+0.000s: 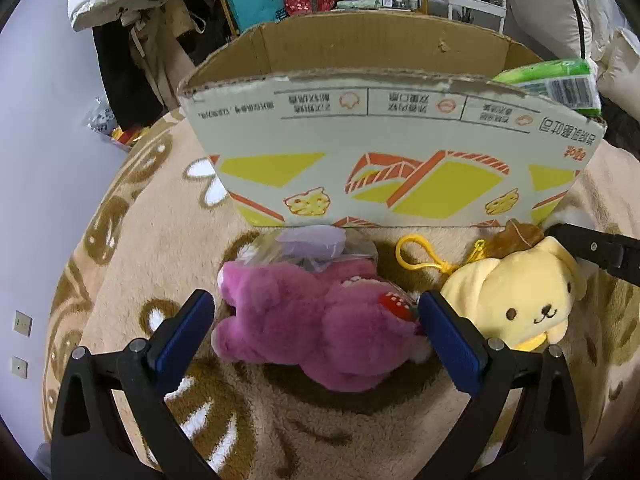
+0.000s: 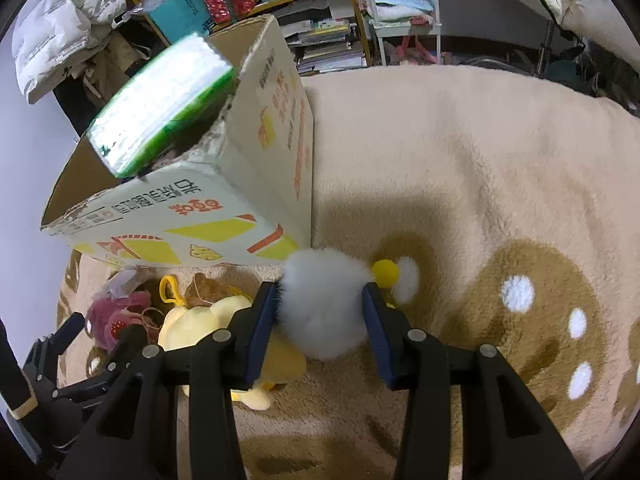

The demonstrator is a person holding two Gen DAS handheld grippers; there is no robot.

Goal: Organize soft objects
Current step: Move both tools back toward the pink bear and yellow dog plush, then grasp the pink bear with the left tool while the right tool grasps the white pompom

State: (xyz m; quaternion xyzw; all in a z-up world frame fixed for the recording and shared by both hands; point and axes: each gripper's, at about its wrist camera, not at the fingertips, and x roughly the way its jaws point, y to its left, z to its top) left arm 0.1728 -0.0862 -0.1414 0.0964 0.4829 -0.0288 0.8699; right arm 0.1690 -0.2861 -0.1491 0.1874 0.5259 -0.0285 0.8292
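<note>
A purple plush bear [image 1: 320, 320], partly in a clear plastic bag, lies on the beige blanket in front of the cardboard box [image 1: 384, 152]. My left gripper [image 1: 316, 298] is open and straddles the bear, with a gap at its left pad. Beside the bear lies a yellow dog plush [image 1: 520, 300] with a yellow clip [image 1: 416, 256]. In the right wrist view, my right gripper [image 2: 318, 292] is shut on a white fluffy toy [image 2: 324, 308] that has a yellow ball [image 2: 385, 272] at its far side. The yellow dog plush [image 2: 200, 320] lies just left of it.
A green tissue pack [image 1: 556, 80] sticks out of the box's right corner. The box [image 2: 192, 216] is open at the top. The blanket [image 2: 480, 160] stretches to the right. Shelves, hanging coats and bags crowd the background behind the box.
</note>
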